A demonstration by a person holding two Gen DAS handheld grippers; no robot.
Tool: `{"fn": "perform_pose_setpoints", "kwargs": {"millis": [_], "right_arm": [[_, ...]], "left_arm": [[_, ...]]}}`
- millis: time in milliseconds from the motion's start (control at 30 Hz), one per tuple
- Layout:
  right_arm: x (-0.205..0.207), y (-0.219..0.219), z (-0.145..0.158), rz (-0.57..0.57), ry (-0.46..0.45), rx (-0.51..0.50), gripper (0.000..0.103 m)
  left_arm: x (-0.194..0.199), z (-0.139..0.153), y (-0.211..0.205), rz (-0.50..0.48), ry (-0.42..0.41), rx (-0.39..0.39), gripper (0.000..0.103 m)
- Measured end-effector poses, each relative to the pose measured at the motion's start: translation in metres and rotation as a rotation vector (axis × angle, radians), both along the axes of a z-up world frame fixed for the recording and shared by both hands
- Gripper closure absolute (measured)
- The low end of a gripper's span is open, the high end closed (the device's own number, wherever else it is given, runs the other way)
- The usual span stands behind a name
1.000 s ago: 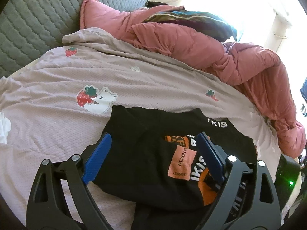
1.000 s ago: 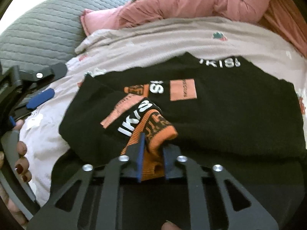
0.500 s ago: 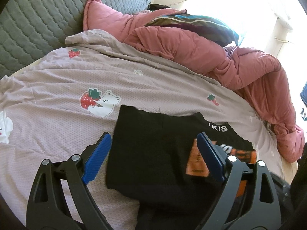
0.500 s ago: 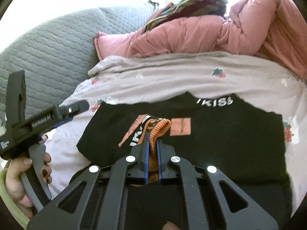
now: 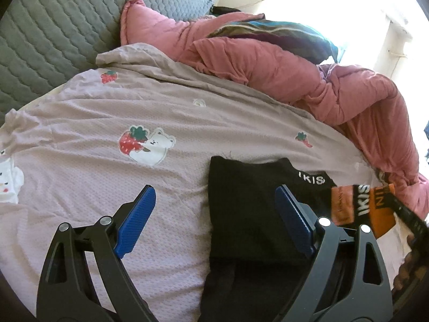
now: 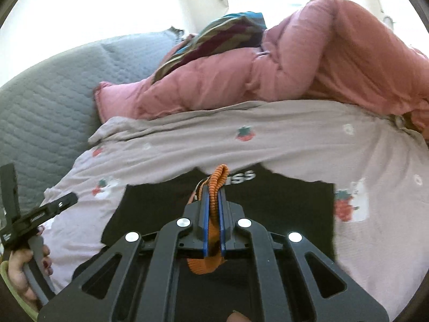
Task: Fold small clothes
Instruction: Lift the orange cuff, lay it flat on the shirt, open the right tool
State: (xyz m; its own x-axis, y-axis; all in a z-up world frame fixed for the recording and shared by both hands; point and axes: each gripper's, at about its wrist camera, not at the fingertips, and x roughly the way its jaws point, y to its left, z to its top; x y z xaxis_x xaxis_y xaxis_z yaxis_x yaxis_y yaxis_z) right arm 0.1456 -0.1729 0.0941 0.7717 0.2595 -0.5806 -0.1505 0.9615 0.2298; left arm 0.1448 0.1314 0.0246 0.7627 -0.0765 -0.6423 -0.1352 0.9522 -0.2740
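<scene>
A small black garment with white lettering and orange patches lies on the strawberry-print bedsheet. My left gripper is open and empty, hovering over the garment's left edge; its right finger is above the black cloth. My right gripper is shut on the garment's orange ribbed cuff and holds it lifted over the black body. The lifted orange and black sleeve also shows at the right of the left wrist view.
A pink quilt is heaped along the back and right of the bed, with a striped pillow on it. A grey quilted headboard stands at the left. The other hand-held gripper shows at the left of the right wrist view.
My right gripper has lifted the orange cuff and carried the sleeve up and to the right across the garment. My left gripper has drifted left and stayed open.
</scene>
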Motion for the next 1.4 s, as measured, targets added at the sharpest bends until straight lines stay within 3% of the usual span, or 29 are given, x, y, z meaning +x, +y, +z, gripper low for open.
{"fn": "perform_pose_setpoints", "kwargs": {"millis": [167,333,400,433,933,1200,1400], "right_arm": [[0.0,-0.025,-0.005,-0.054,-0.002,0.008,0.098],[0.002,-0.036,-0.013,-0.082,0.007,0.001,0.098],[0.003,-0.04,-0.015,-0.091,0.01,0.0,0.098],[0.004,-0.041,-0.017,-0.092,0.013,0.001,0.098],[0.012,-0.051,-0.031,-0.102,0.044,-0.02,0.098],[0.017,-0.054,-0.041,-0.115,0.081,-0.046,0.098],[0.015,-0.065,-0.04,-0.163,0.086,-0.053,0.092]], "left_arm": [[0.007,-0.013,-0.021,-0.055,0.052,0.043,0.02],[0.009,-0.019,-0.042,-0.107,0.049,0.096,0.021],[0.012,-0.022,-0.047,-0.122,0.055,0.105,0.032],[0.013,-0.024,-0.05,-0.134,0.061,0.098,0.033],[0.032,-0.04,-0.085,-0.232,0.072,0.132,0.033],[0.04,-0.056,-0.095,-0.263,0.118,0.159,0.033],[0.04,-0.057,-0.094,-0.266,0.125,0.151,0.033]]}}
